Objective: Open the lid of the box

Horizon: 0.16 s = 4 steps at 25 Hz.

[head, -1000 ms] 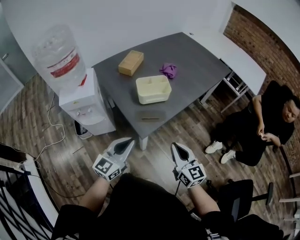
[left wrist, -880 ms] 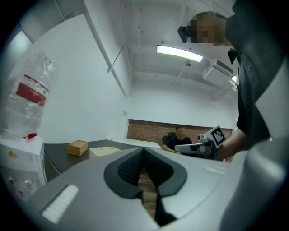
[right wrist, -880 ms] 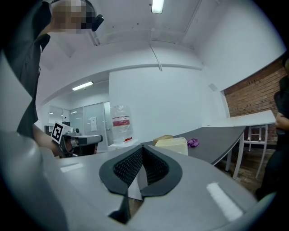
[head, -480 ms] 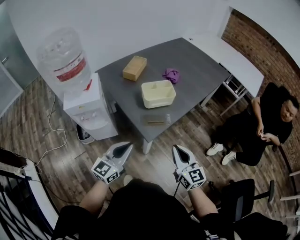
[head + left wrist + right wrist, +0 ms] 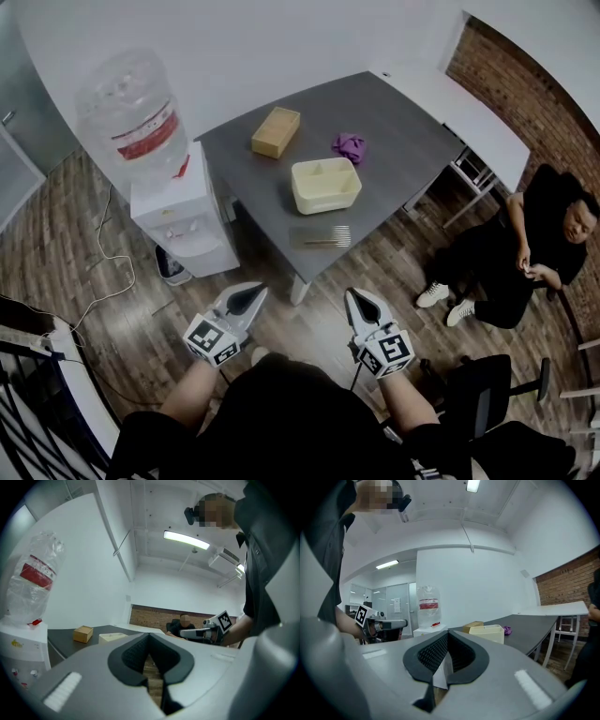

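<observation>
While the left gripper (image 5: 247,297) and right gripper (image 5: 362,303) are hanging at six o'clock, jaws pressed together on nothing, the tan box (image 5: 276,131) is sitting at twelve o'clock on the table (image 5: 412,141), lid seemingly down, well apart from both.

grey table (image 5: 403,131): cream box (image 5: 325,185) near the middle, tan box (image 5: 276,132) beyond it, purple cloth (image 5: 350,146) beside both. water dispenser (image 5: 169,220) at table's left. left gripper (image 5: 251,292), right gripper (image 5: 361,302) over the floor, well apart from table, jaws together.
</observation>
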Motion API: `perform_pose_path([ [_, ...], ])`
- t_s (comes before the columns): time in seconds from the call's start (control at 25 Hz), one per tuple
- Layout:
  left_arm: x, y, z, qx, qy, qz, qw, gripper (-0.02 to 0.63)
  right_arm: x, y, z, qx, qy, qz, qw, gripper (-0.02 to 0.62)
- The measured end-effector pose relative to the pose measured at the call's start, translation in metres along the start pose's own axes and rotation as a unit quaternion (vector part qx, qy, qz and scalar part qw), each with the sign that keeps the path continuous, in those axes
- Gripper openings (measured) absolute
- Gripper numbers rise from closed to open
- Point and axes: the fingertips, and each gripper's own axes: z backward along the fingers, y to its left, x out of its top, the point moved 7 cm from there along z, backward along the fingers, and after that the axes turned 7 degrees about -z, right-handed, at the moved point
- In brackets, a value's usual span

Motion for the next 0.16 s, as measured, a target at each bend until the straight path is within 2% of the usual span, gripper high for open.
perform_pose_path([
  [0.16, -0.0032, 0.0037, 0.0008, -0.004, 0.000, 0.002, 1.0000, 0.000, -0.0015, 0.0021, -0.0045, 0.002, 0.004, 0.000, 1.000, 0.000],
])
